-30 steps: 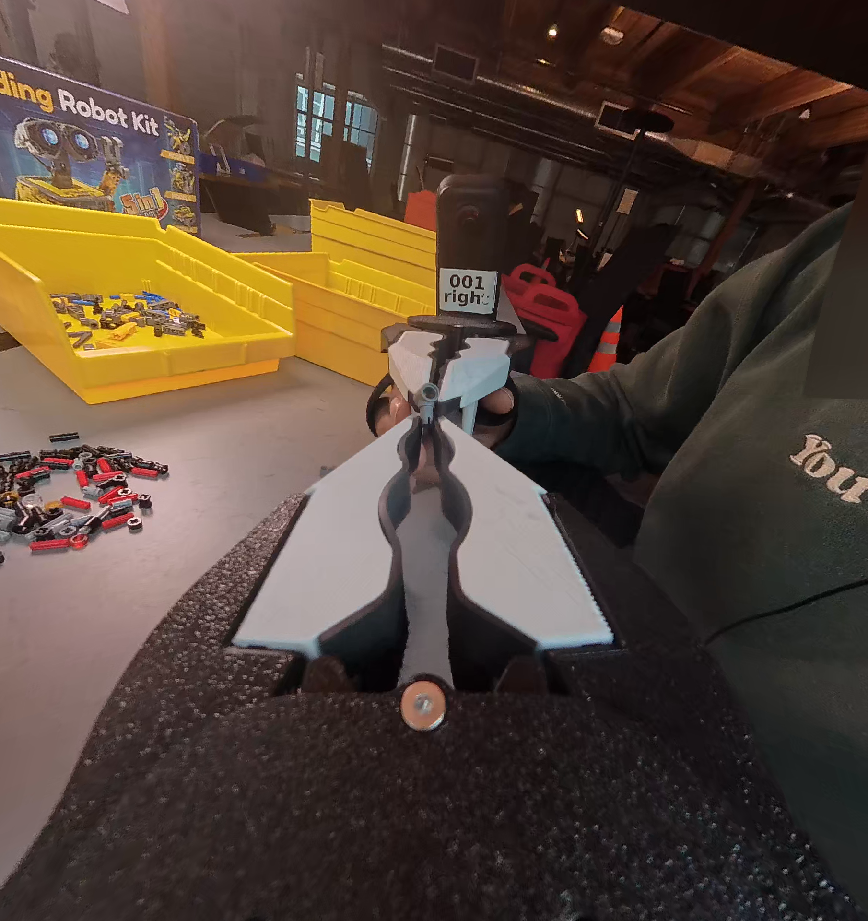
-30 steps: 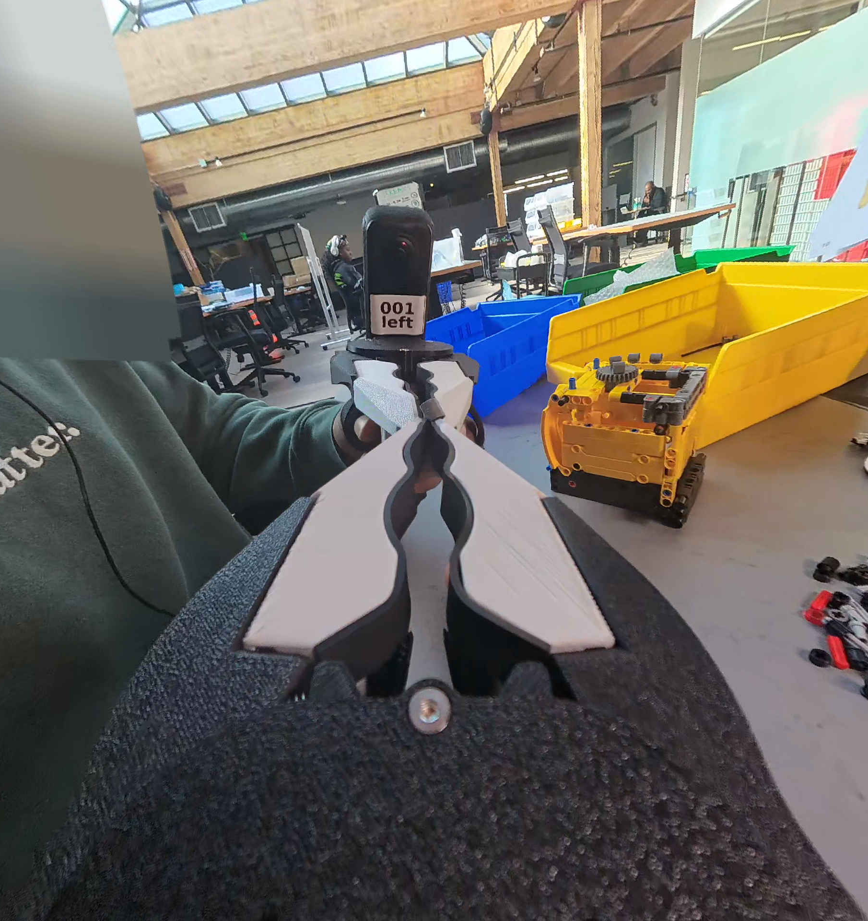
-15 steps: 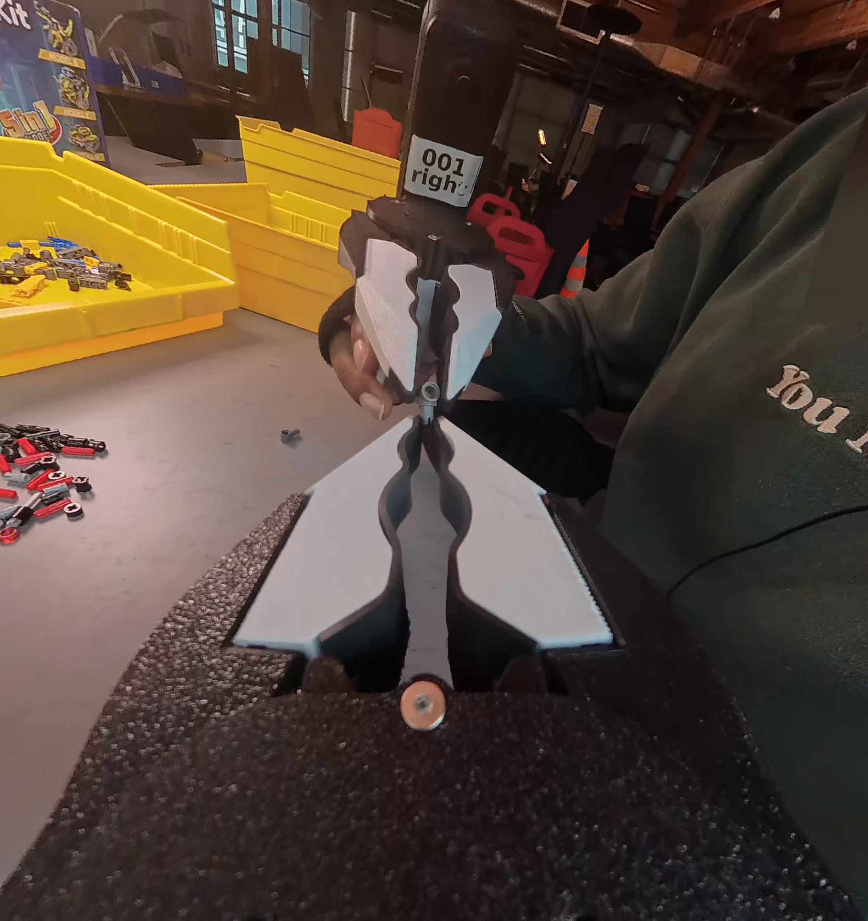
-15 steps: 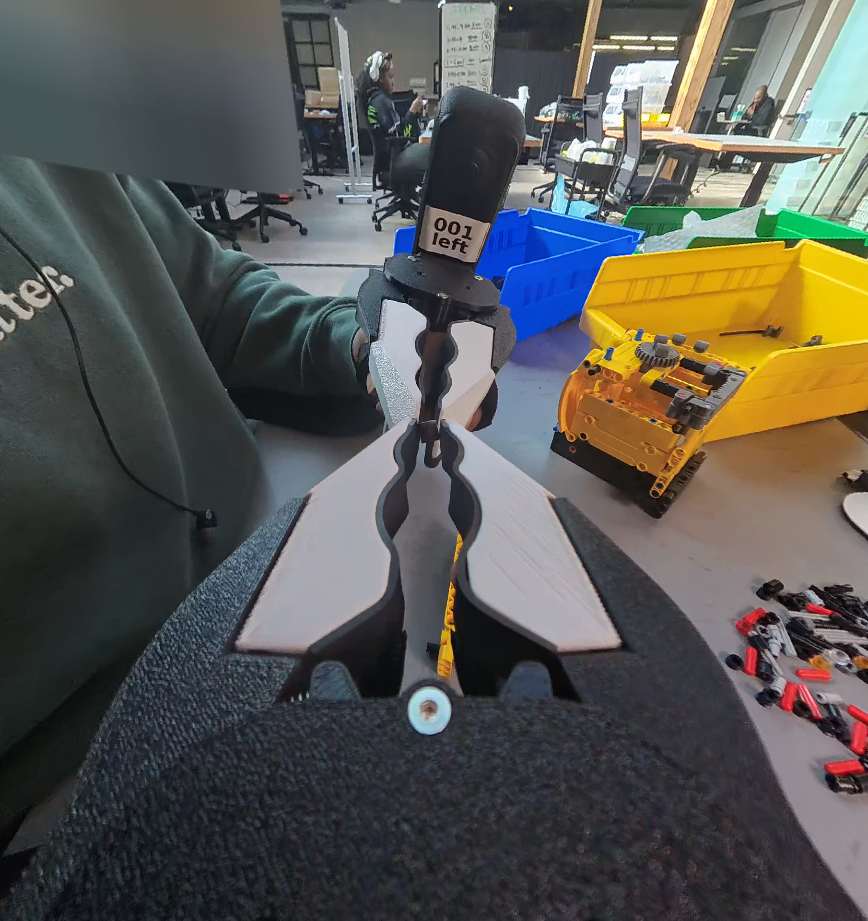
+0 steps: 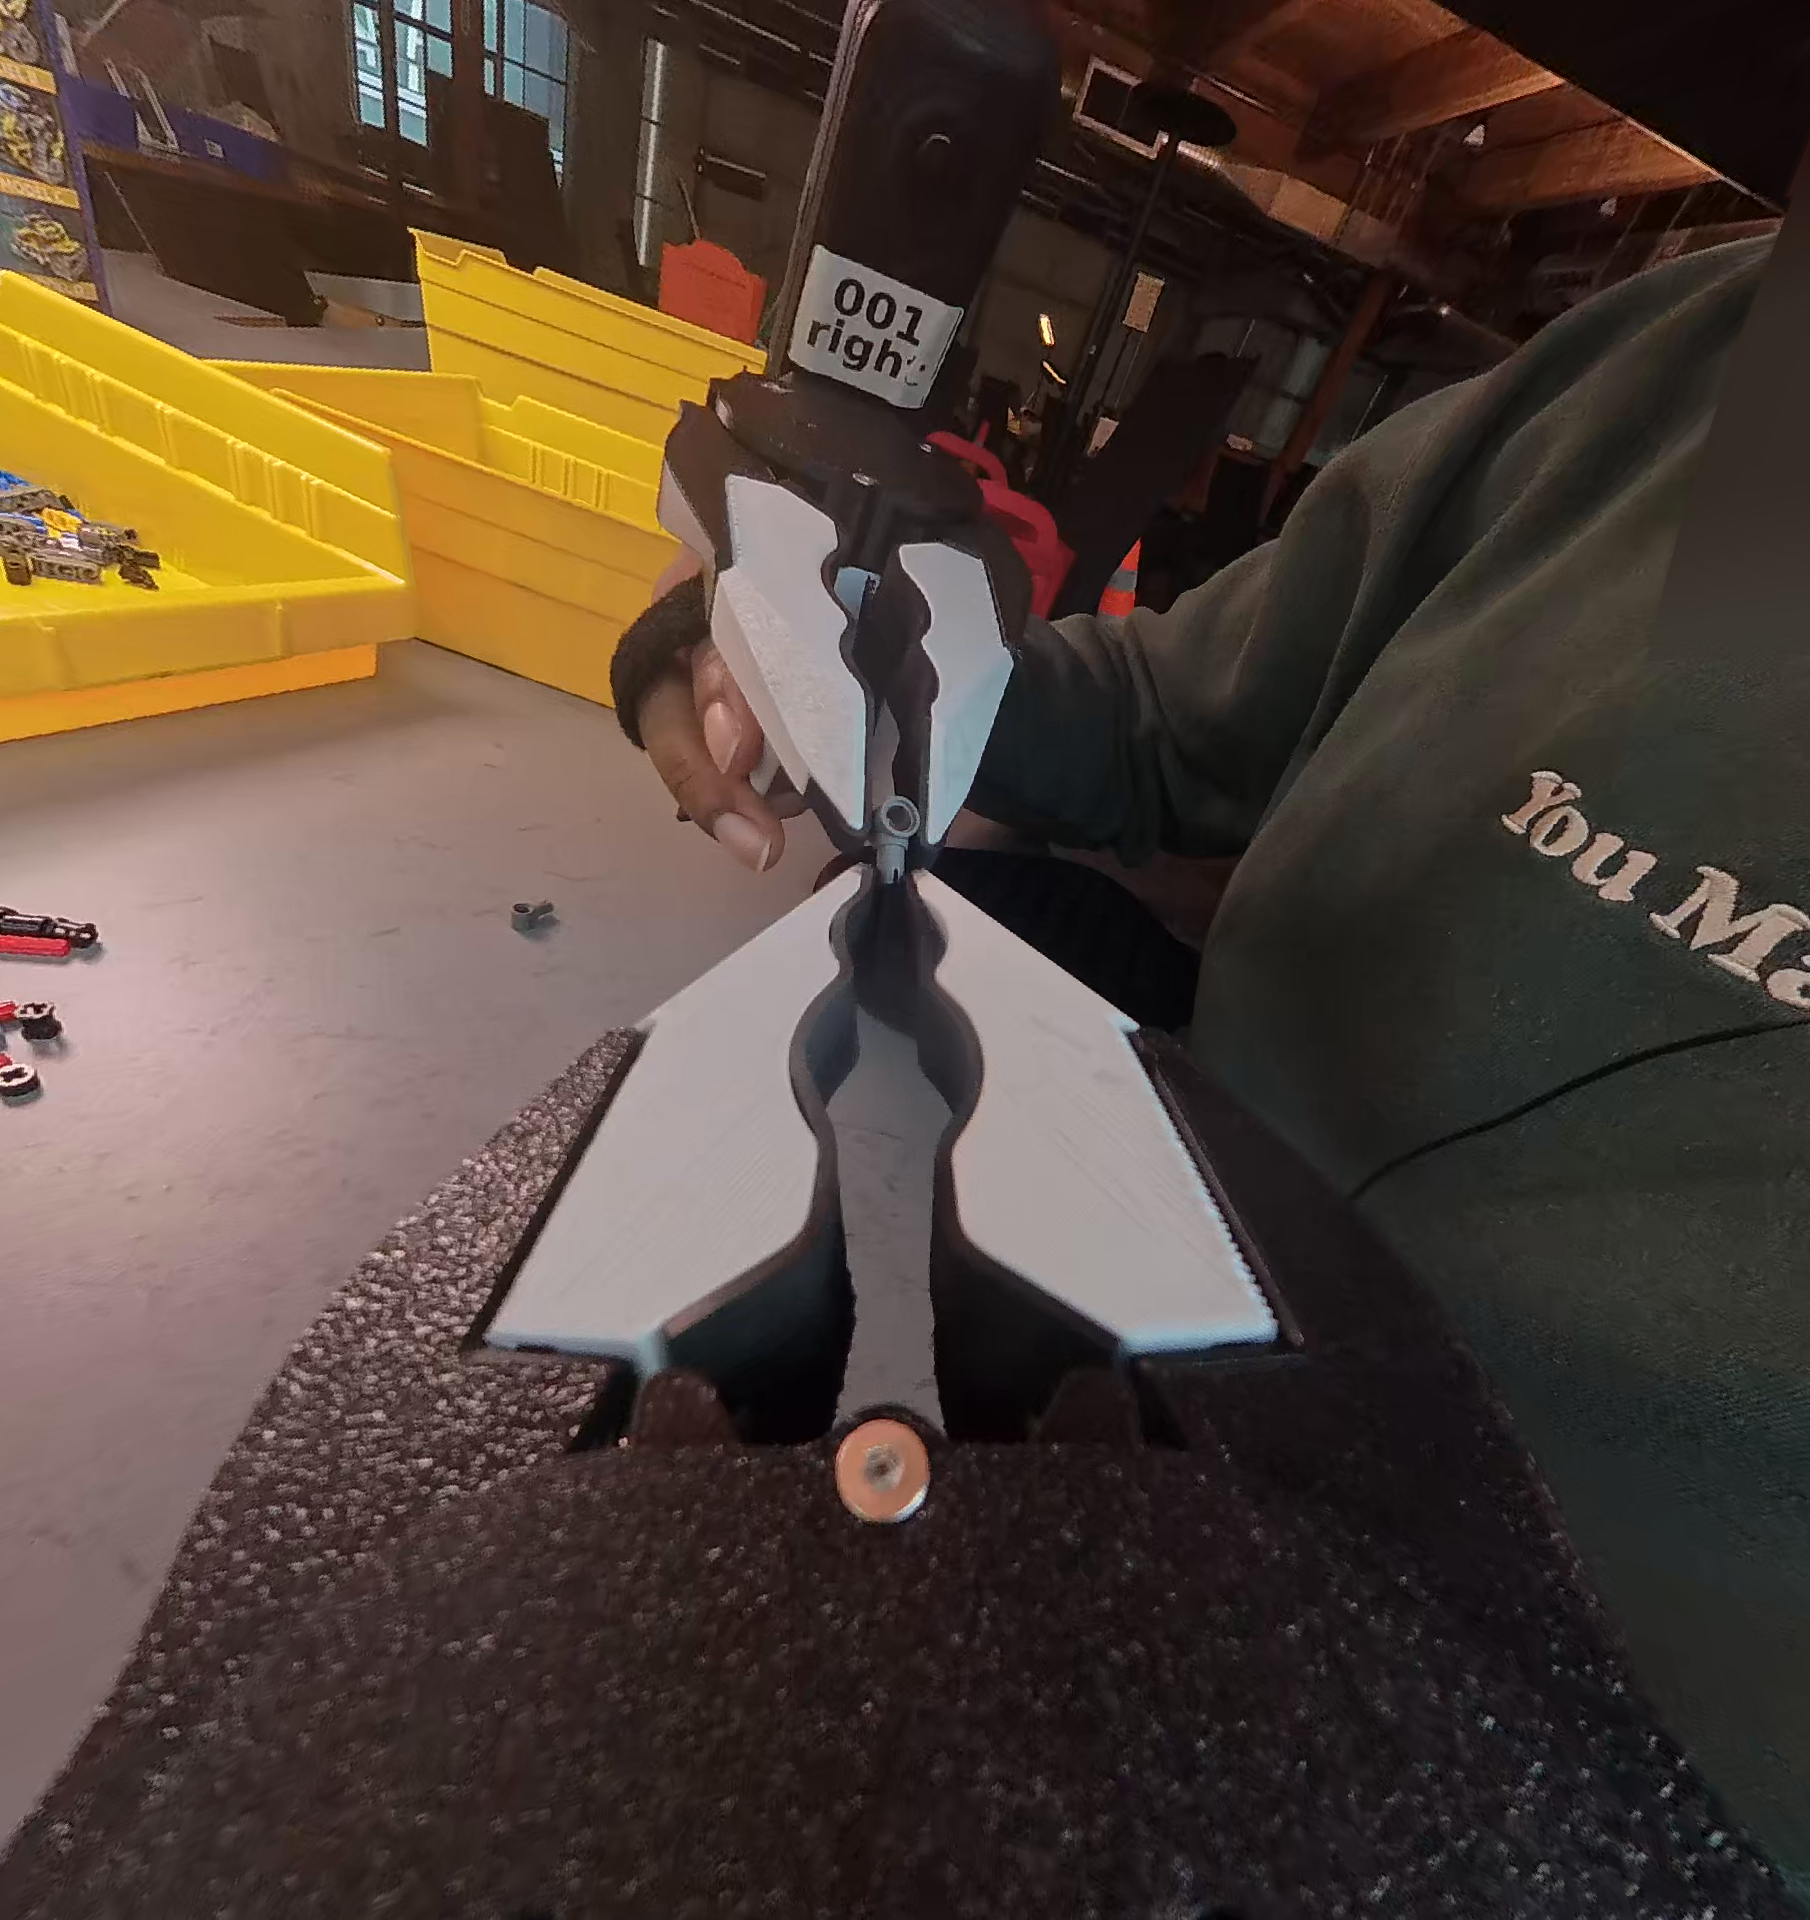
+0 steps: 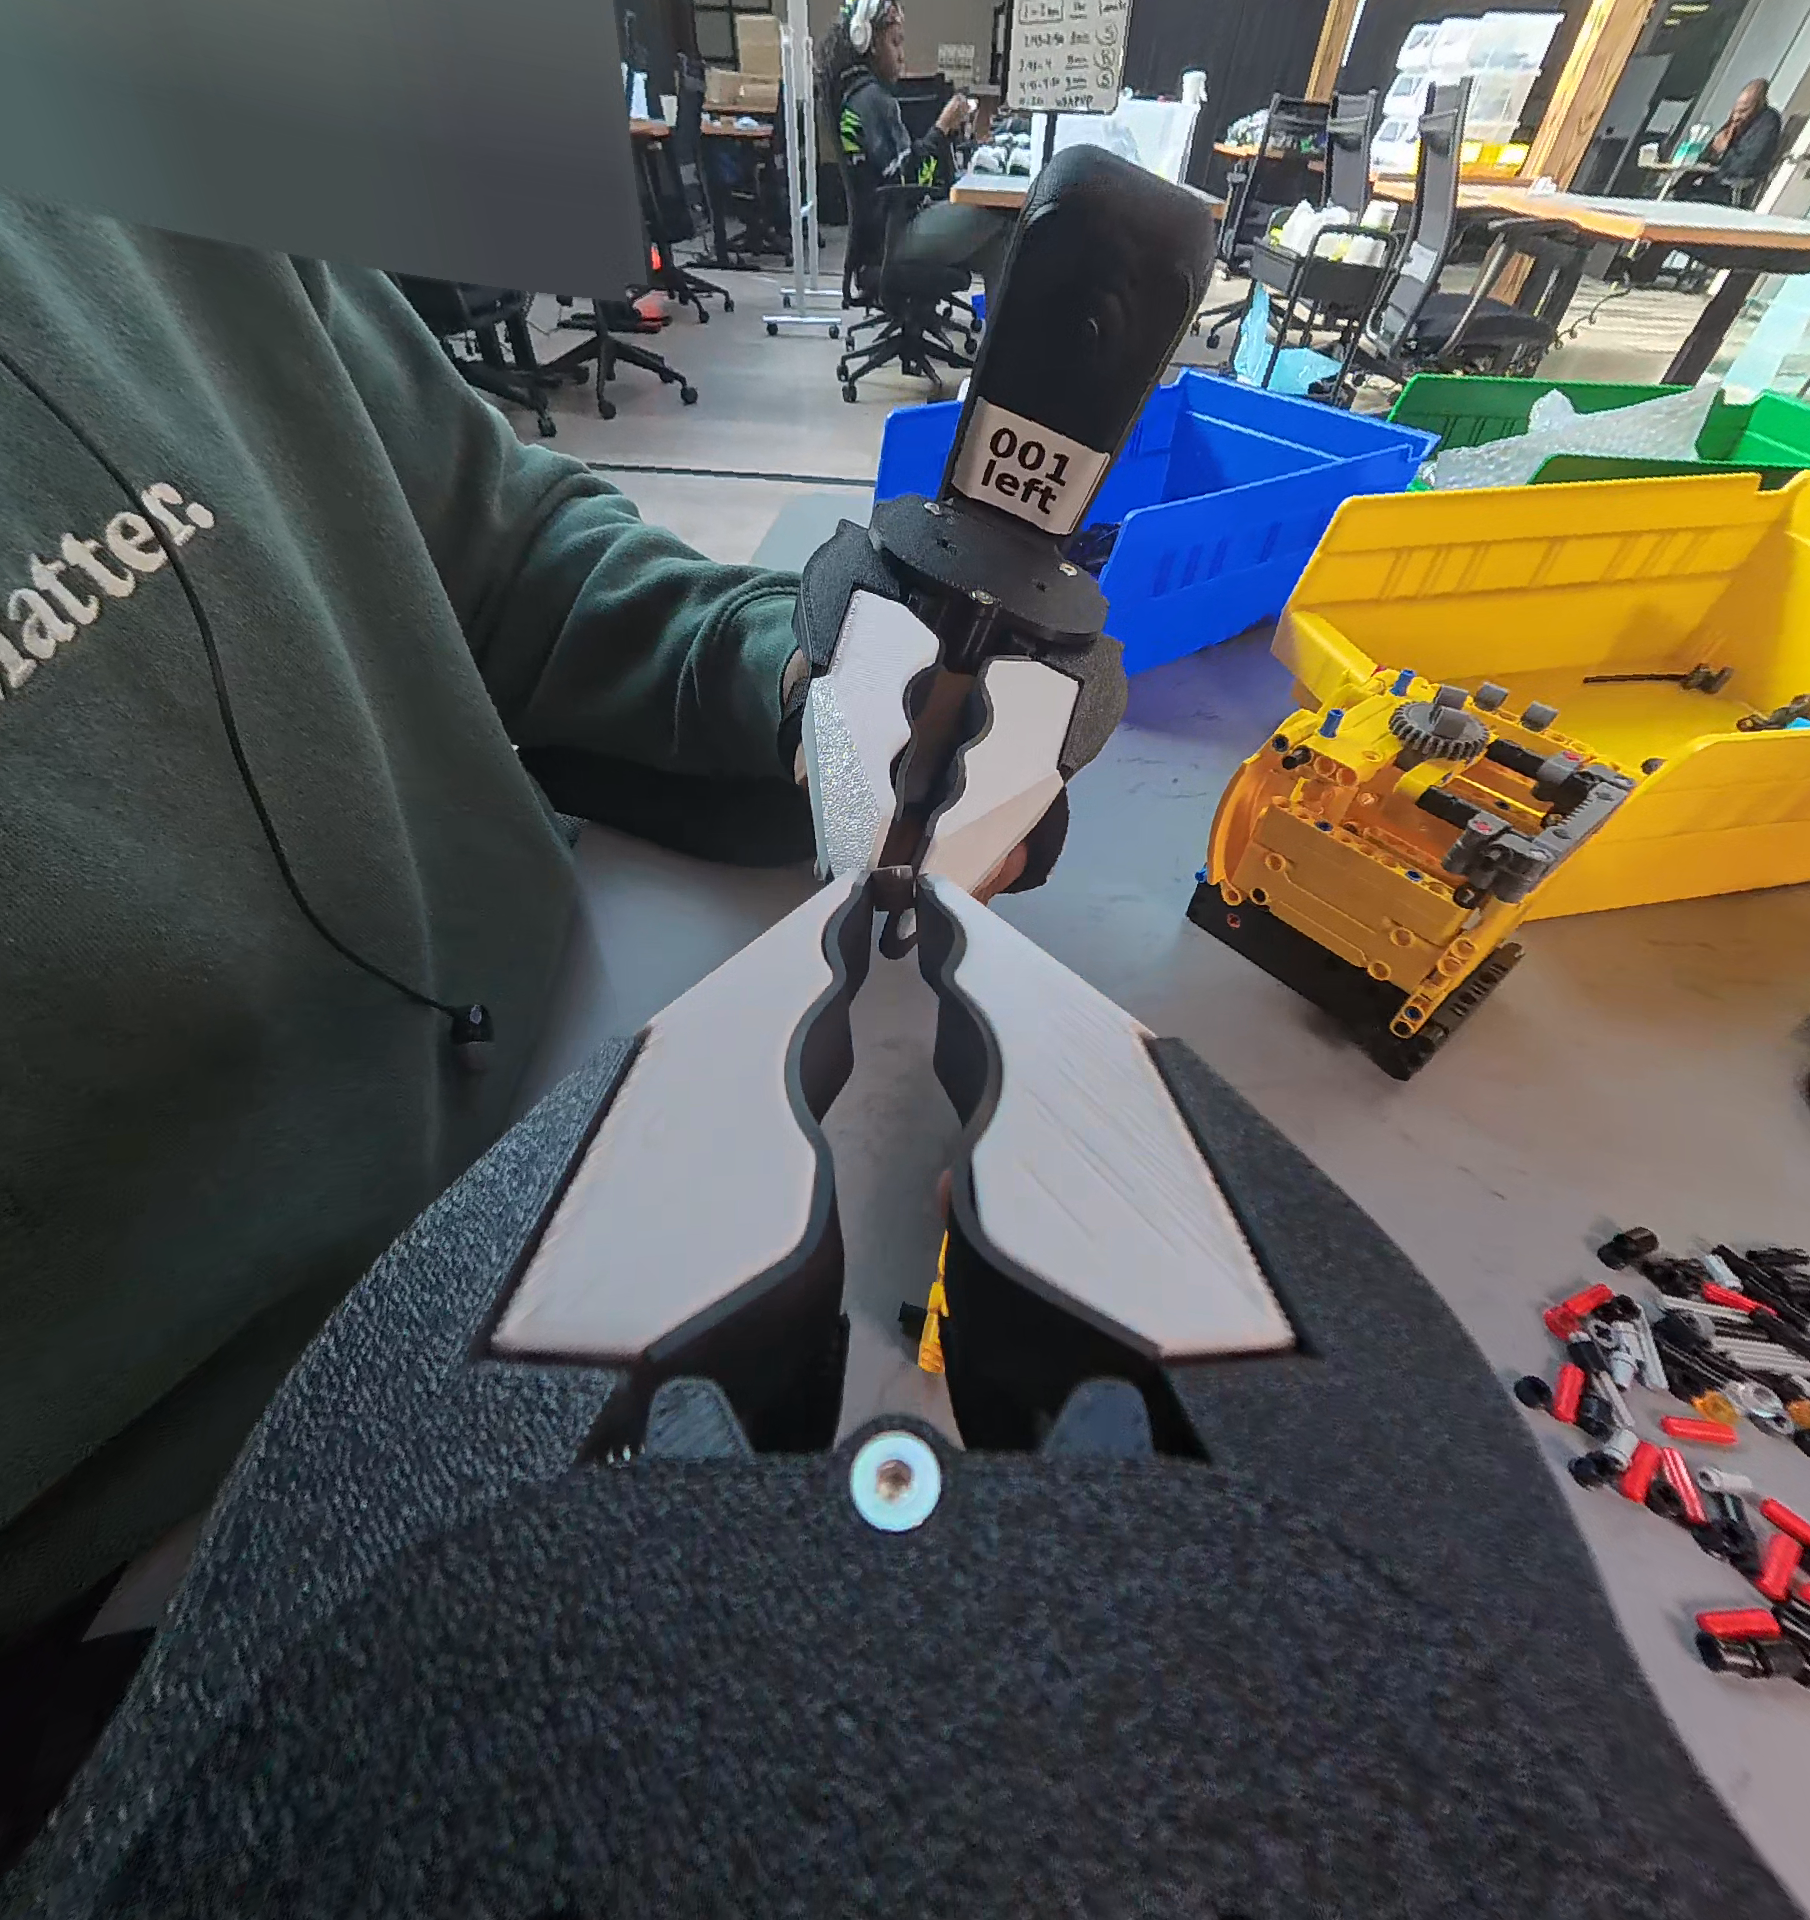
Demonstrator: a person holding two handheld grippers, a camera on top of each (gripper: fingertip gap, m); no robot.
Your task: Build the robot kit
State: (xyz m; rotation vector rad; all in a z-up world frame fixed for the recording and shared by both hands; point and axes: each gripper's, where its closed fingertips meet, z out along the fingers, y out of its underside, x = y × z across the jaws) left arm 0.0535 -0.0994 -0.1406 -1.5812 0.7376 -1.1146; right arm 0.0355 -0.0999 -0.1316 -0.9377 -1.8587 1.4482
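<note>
Right gripper (image 5: pixel 896 826) now steeper, above loose grey connector (image 5: pixel 533 914).

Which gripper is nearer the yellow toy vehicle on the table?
Hard to call: the right gripper and left gripper meet tip to tip, both well left of the yellow toy vehicle.

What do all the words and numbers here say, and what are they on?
I do not quote writing; here is what bears it.
White sticker on the black camera above the right gripper: legible.
Second white sticker above the left gripper: legible.
Pale embroidery on the green sweatshirt: partly in view.
Blue box behind the yellow bins: cut off.
Whiteboard far back: too small.
</note>
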